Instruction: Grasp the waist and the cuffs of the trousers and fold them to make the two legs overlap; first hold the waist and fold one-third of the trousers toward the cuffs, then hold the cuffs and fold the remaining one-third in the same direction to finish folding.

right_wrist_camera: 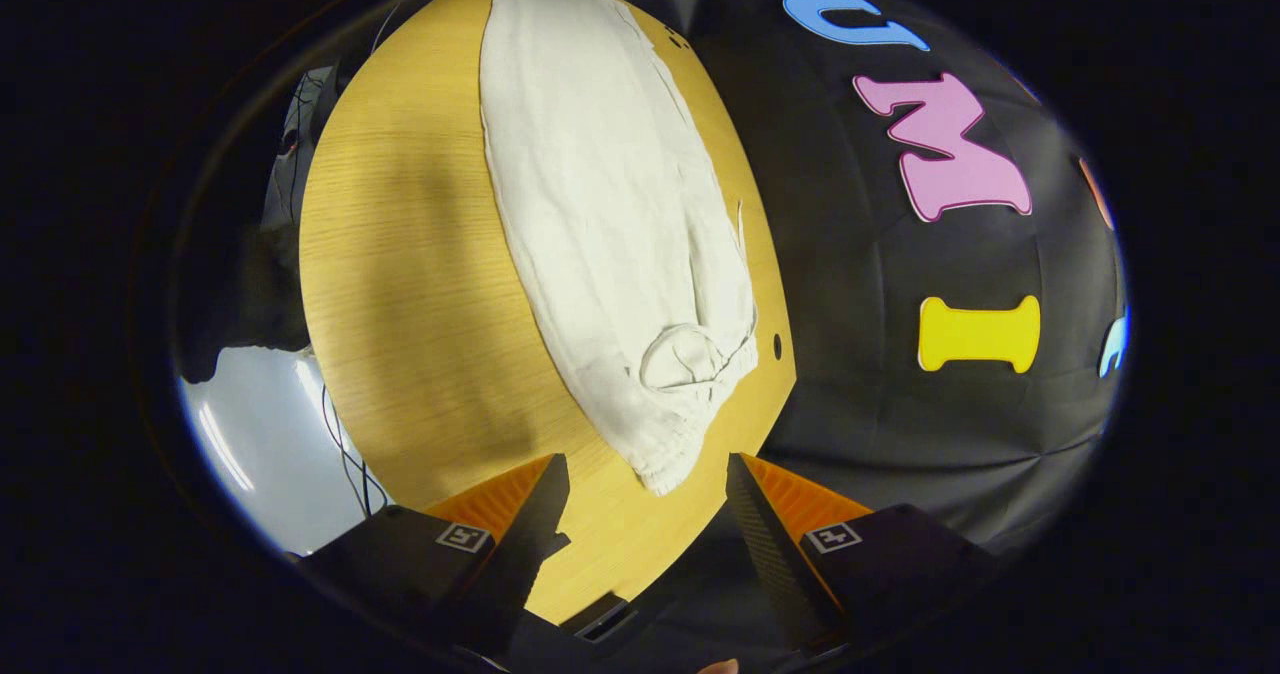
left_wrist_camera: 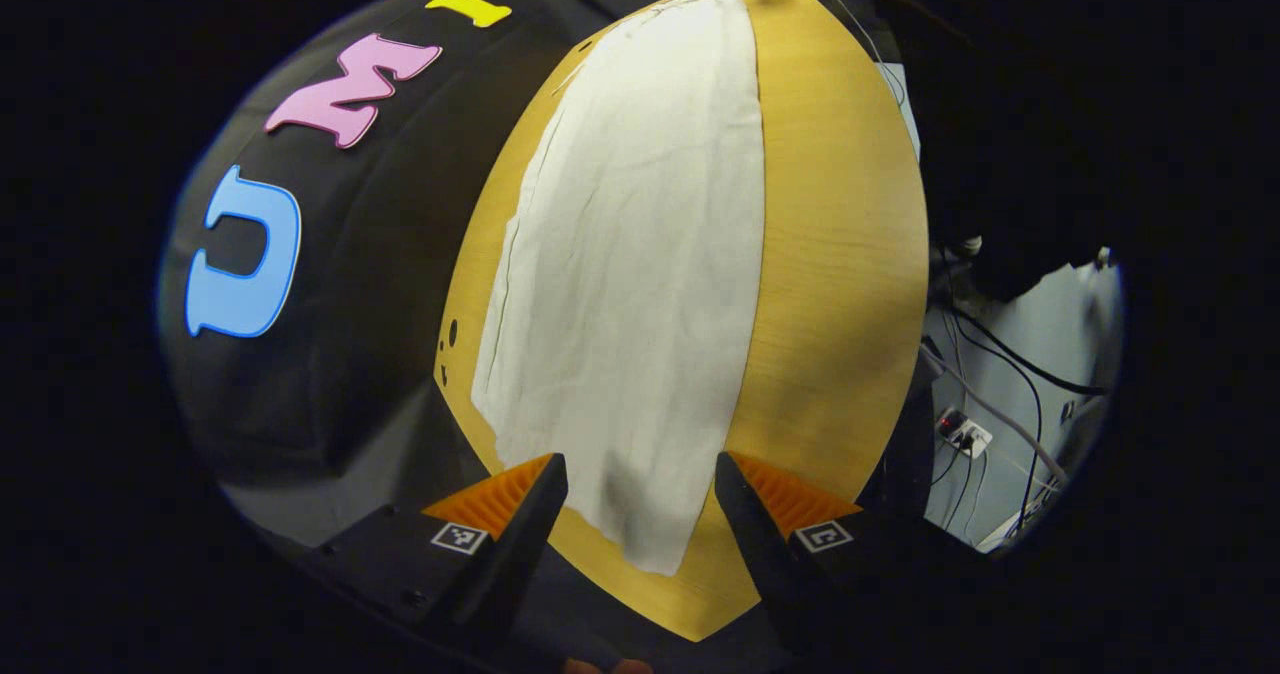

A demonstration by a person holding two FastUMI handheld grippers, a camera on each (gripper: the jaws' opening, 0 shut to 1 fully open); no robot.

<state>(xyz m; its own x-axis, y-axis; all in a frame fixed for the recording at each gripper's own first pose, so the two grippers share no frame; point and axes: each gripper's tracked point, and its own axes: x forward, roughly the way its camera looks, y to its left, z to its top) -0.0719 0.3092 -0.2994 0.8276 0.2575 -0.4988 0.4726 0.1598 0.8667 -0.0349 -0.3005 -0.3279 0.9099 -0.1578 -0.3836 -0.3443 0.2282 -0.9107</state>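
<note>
in the left gripper view the left gripper [left_wrist_camera: 640, 499] hangs with fingers spread above the near cuff end of the white trousers [left_wrist_camera: 630, 284], which lie flat, running far along the wooden table [left_wrist_camera: 840, 284]; the right gripper [right_wrist_camera: 648, 499], fingers also spread, hovers just before the gathered waist [right_wrist_camera: 690, 394]

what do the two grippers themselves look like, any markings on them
In the left gripper view, the left gripper has two wedge-shaped fingers tapering to points, with ribbed inner pads. Each finger sits on a dark blocky body bearing a small square black-and-white tag. In the right gripper view, the right gripper is built the same way, with a tag on each side.
</note>
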